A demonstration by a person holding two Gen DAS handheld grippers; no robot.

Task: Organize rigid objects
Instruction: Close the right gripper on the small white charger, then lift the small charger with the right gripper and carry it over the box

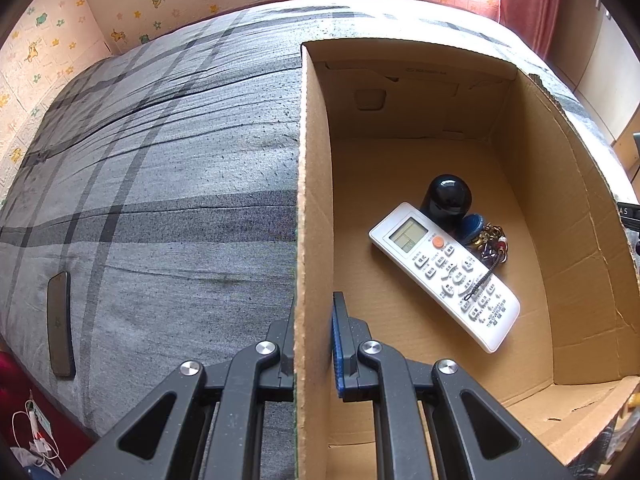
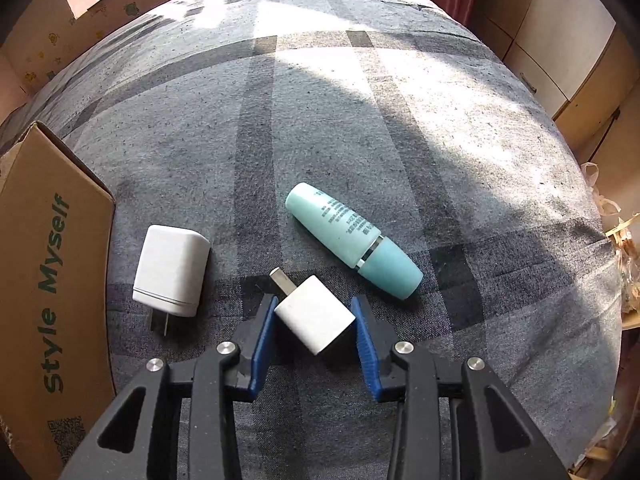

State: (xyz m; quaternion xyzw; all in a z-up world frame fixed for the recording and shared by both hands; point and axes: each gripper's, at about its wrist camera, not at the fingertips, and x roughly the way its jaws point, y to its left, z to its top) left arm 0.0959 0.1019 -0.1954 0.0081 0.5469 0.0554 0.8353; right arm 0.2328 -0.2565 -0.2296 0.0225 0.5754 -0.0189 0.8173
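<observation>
Two tools are working: the left tool [image 1: 314,344] is pinching the box [image 1: 316,200] wall, holding it steady on the bed [image 2: 400,120]. The right tool [image 2: 315,330], part open, is straddling the small charger [image 2: 316,314] with both pads at its flanks; whether they touch cannot be told. Charger looks light, stiff, smooth; grip flat sides, clear of the prongs.
</observation>
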